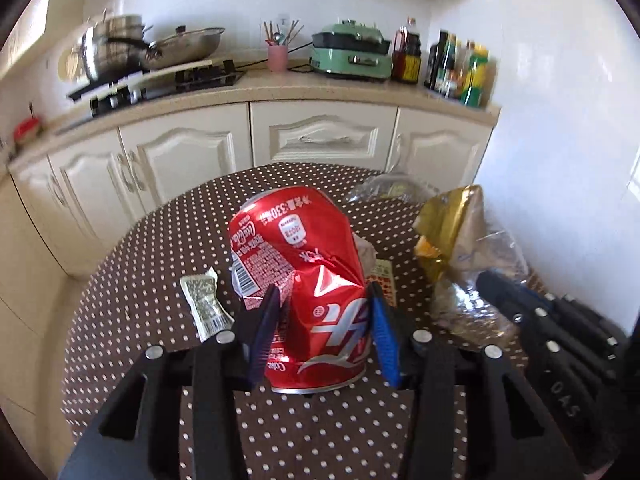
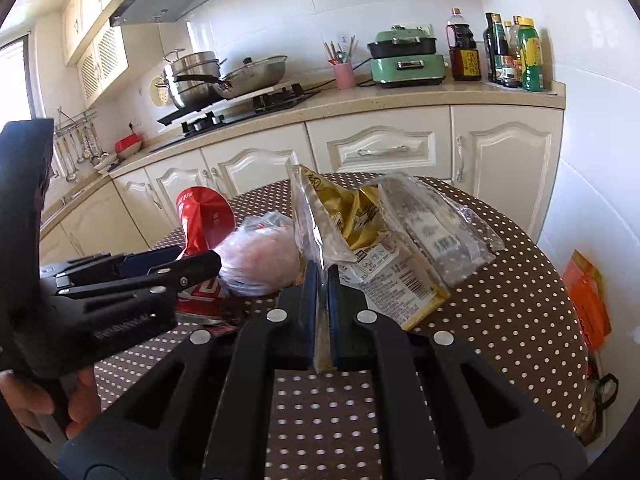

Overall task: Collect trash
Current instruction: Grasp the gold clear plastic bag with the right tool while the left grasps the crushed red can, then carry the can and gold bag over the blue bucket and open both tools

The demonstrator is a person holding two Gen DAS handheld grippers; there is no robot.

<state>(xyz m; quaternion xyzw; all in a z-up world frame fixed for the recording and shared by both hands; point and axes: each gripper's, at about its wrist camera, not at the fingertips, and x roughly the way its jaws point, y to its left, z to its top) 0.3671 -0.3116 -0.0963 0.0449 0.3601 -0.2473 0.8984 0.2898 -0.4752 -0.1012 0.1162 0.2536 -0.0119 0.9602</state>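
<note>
Left gripper (image 1: 324,320) pinches crushed can (image 1: 298,276), long axis running away along the fingers (tilted left). Right gripper (image 2: 322,300) clamped on wrapper (image 2: 320,216).

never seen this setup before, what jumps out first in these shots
A crushed red cola can fills the middle of the left wrist view, pinched between the left tool's blue pads above the brown polka-dot tablecloth. In the right wrist view, the right tool is shut on a gold and clear snack wrapper.
</note>
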